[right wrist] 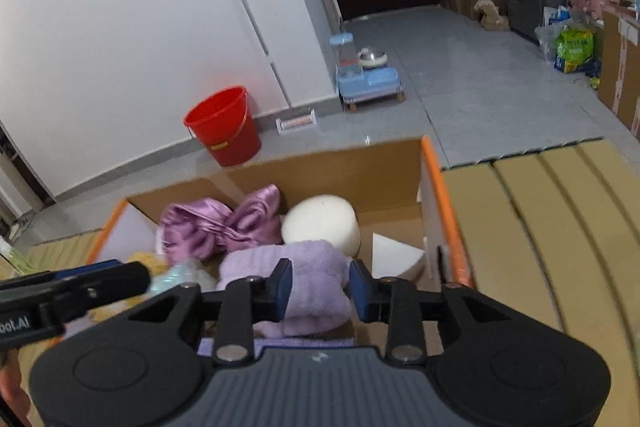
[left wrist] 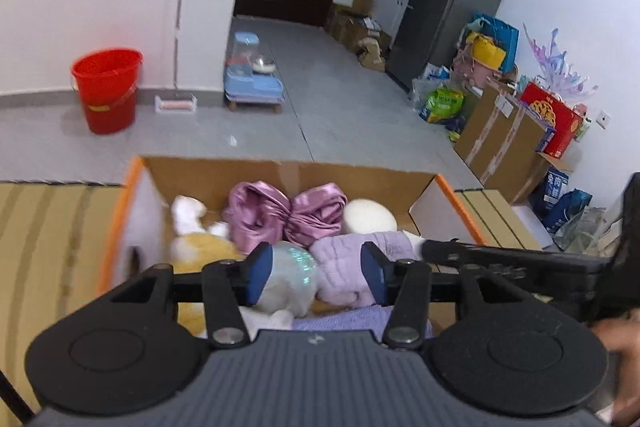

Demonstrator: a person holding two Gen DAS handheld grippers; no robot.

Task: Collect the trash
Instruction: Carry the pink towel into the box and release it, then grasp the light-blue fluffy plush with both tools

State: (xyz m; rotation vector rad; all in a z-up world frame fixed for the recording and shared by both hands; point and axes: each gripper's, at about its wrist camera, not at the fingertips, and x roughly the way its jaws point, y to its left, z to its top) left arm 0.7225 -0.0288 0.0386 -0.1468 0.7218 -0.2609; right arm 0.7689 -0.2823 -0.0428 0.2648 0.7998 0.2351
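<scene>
An open cardboard box (left wrist: 288,173) with orange edges holds a shiny purple satin cloth (left wrist: 286,213), a white foam cylinder (left wrist: 370,215), a lilac fluffy towel (left wrist: 344,267), a yellow and white plush (left wrist: 200,243) and an iridescent ball (left wrist: 292,275). My left gripper (left wrist: 318,275) is open above the ball and towel, holding nothing. In the right wrist view the box (right wrist: 360,163) shows the satin cloth (right wrist: 224,223), foam cylinder (right wrist: 322,223) and a white foam wedge (right wrist: 394,259). My right gripper (right wrist: 320,287) is open, jaws either side of the lilac towel (right wrist: 292,267).
The box stands on a striped yellow mat (right wrist: 540,211). On the grey floor are a red bucket (left wrist: 106,89), a mop (left wrist: 178,27), a blue pet feeder (left wrist: 252,75), a scrap of white paper (left wrist: 231,141), and stacked cartons and bags (left wrist: 500,131) by the fridge.
</scene>
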